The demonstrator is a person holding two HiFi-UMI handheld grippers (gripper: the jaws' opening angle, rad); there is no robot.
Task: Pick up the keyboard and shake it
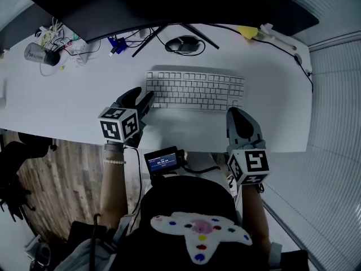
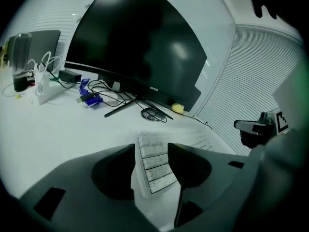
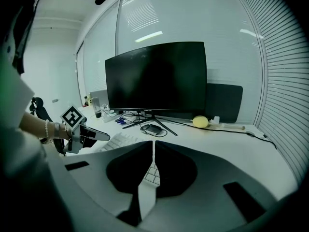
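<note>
White keyboard [image 1: 194, 90] end sits inside left gripper [image 1: 142, 99], jaws wide, nothing clamped | right gripper [image 1: 237, 116] closed, empty | one-ended grab probably sags, slips

White keyboard [image 1: 195, 90] flat on desk [image 1: 67, 109]

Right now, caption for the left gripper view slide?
Left gripper, fingers open, framing the white keyboard; dark monitor behind.
</note>
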